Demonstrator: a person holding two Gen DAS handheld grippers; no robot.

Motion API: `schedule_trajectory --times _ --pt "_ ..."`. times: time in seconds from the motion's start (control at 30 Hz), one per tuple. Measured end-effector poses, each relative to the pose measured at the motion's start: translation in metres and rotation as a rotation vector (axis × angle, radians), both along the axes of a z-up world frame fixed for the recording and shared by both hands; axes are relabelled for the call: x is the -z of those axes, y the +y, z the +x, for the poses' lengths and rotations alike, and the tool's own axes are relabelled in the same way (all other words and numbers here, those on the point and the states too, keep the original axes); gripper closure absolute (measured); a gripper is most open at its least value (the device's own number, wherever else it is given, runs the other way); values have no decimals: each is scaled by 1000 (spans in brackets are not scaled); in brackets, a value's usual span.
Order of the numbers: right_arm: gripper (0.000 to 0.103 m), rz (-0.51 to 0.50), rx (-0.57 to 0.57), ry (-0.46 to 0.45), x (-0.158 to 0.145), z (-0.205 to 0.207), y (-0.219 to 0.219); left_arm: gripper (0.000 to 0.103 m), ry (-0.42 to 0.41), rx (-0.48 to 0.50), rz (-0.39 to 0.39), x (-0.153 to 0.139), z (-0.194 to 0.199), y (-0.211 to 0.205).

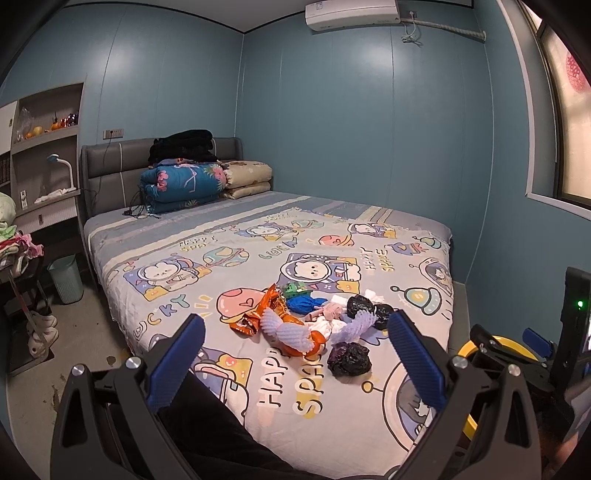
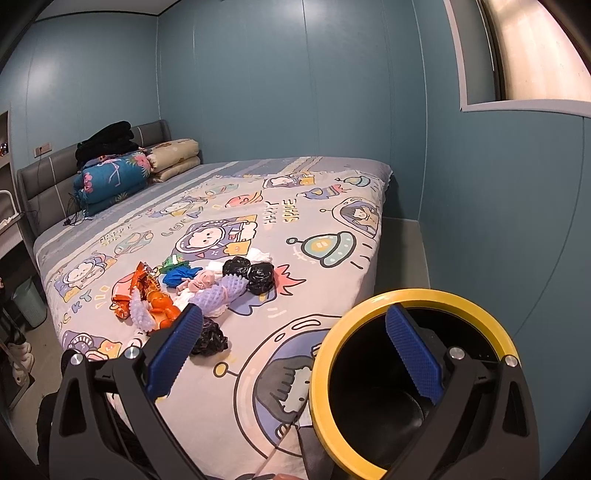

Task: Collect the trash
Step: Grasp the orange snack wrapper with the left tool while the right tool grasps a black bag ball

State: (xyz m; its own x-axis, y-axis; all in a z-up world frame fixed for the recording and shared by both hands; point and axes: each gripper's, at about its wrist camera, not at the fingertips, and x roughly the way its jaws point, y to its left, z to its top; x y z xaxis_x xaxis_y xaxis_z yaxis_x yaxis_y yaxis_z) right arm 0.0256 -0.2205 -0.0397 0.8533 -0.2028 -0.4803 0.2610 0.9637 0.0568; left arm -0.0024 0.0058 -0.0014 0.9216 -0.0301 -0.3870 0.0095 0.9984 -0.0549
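Left gripper (image 1: pixel 295 363): fingers spread wide apart, nothing between them, held above the near edge of the bed (image 1: pixel 155 254). A dark trouser leg (image 1: pixel 207 435) shows below it.

Right gripper (image 2: pixel 293 356): fingers likewise wide apart, empty. Its right finger (image 2: pixel 413 354) sits over the mouth of a yellow-rimmed bin (image 2: pixel 436 295), black inside, standing off the bed's near right corner.

Trash pile (image 2: pixel 192 291) lies on the cartoon-print cover, near the foot end, just beyond both grippers. Nearest: a crumpled black plastic bag (image 1: pixel 349 358). Behind it, two lilac foam nets (image 1: pixel 284 332), an orange wrapper (image 1: pixel 258 314), white tissue, a blue scrap (image 1: pixel 304 304), a small green item (image 1: pixel 293 290), and two more black bags (image 1: pixel 371 310), all touching or overlapping.

Farther: folded quilts (image 1: pixel 184 184) and dark clothing stacked against the grey headboard (image 1: pixel 110 166). A pale green basket (image 1: pixel 66 278) stands on the floor to the bed's left. An air conditioner (image 1: pixel 352 14) is mounted high on the far wall.
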Motion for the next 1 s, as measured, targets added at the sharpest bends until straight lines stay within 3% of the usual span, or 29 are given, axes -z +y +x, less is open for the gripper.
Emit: schedule_trajectory --times 0.17,0.27,0.37,0.6,0.73,1.0 --pt "8 48 -3 -17 -2 17 -9 7 35 -18 -41 0 18 15" --pt "8 59 -36 -9 -5 31 -11 7 36 -31 12 2 37 24" --pt "8 67 -92 16 -2 51 -10 7 92 -47 76 11 66 33" --pt "8 -7 -274 120 32 90 21 7 330 -14 65 61 146 72" --pt "8 -18 -310 175 55 109 34 7 318 -20 118 84 177 80" --pt "8 22 -353 257 85 148 53 7 410 68 201 100 258 81"
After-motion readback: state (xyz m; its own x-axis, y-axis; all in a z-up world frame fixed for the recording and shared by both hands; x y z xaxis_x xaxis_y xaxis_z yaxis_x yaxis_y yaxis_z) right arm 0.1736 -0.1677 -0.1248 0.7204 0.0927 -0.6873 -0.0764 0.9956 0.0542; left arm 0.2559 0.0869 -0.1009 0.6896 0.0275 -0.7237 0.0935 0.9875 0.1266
